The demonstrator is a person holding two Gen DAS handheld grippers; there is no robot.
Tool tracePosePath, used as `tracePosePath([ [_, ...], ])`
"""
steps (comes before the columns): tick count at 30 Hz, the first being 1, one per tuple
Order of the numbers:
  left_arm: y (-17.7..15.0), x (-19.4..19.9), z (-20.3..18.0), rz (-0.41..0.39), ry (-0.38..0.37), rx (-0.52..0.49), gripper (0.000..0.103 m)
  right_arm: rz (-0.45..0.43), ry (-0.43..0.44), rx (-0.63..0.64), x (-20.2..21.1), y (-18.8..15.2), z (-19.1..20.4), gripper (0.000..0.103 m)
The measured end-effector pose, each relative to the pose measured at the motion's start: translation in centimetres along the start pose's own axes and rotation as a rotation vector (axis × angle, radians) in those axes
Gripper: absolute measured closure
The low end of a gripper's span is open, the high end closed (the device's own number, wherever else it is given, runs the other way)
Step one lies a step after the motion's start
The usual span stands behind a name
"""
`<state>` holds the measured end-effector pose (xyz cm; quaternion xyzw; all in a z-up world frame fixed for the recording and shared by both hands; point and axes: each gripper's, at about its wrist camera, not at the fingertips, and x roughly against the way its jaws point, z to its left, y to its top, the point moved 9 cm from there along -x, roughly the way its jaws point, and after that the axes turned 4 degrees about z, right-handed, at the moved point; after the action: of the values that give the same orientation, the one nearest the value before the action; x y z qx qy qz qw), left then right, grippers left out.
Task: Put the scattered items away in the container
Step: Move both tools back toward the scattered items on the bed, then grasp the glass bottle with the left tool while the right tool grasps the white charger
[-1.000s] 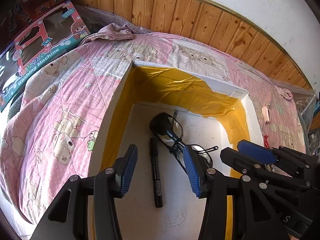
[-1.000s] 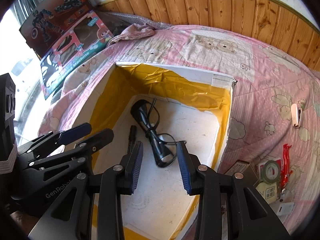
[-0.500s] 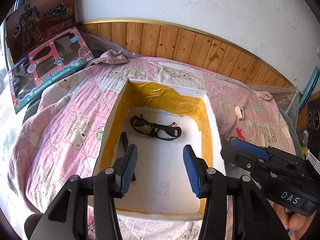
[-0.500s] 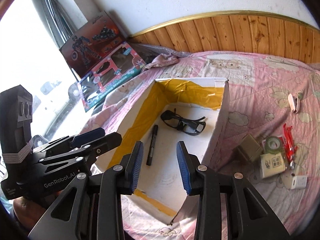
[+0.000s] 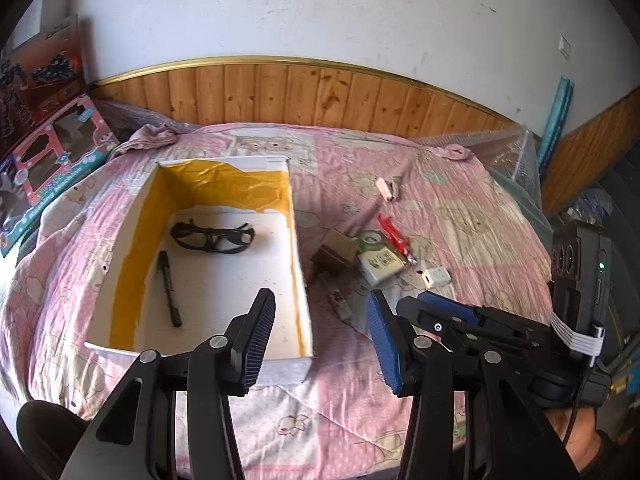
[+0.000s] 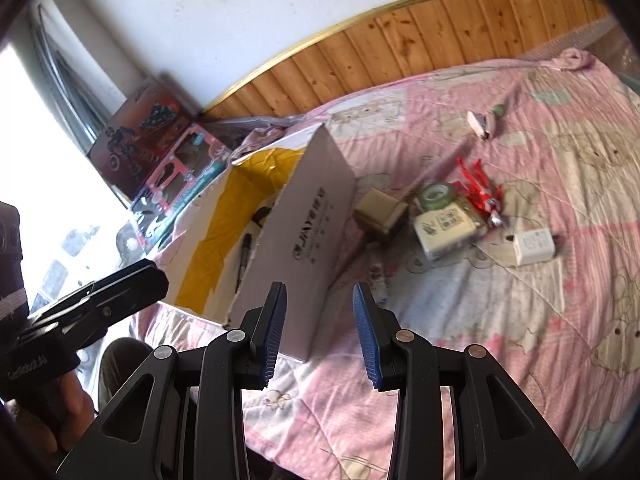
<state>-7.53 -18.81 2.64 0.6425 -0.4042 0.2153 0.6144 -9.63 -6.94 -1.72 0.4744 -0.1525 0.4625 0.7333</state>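
I am wearing matte black frames on both sides, each a pair of triangular cut-out arms studded with round silver screws. My left gripper point(image 5: 320, 336) is showing ribbed blue pads point(image 5: 382, 344) on the inner faces of its jaws, and my right gripper point(image 6: 318, 332) is carrying the same blue ribbing. White lettering is running along the side of the left unit's black body in the right view, too blurred to read fully. A black block on the right unit is glowing with a small green light, and a white strap is wrapping round it. A thin black cable is trailing below it.
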Motion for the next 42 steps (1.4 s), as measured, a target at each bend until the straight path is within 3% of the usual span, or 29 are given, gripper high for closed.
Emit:
tracePosePath([
  [11, -1.7, -6.6, -7.1, 0.126, -0.072, -0.052, 0.054, -0.01, -0.118, -0.146, 2.3, 0.9, -8.6, 0.064],
  [20, -3.1, -14.0, -6.6, 0.219, -0.03, 0.005, 0.048, 0.086, -0.265, -0.097, 1.2, 2.3, -13.8, 0.064],
  [26, -4.0, -17.2, -2.8, 0.265, 0.025, 0.099, 0.048, 0.193, -0.331, 0.061, -1.3, 4.3, -16.9, 0.058],
  [34, -4.8, -21.2, -1.2, 0.334, 0.041, 0.16, 0.047, 0.357, -0.322, 0.386, -5.0, 4.4, -18.4, 0.055],
  [42, -3.4, -23.4, -0.8, 0.285, 0.077, 0.158, 0.047, 0.531, -0.268, 0.704, -7.7, 3.2, -18.2, 0.051],
])
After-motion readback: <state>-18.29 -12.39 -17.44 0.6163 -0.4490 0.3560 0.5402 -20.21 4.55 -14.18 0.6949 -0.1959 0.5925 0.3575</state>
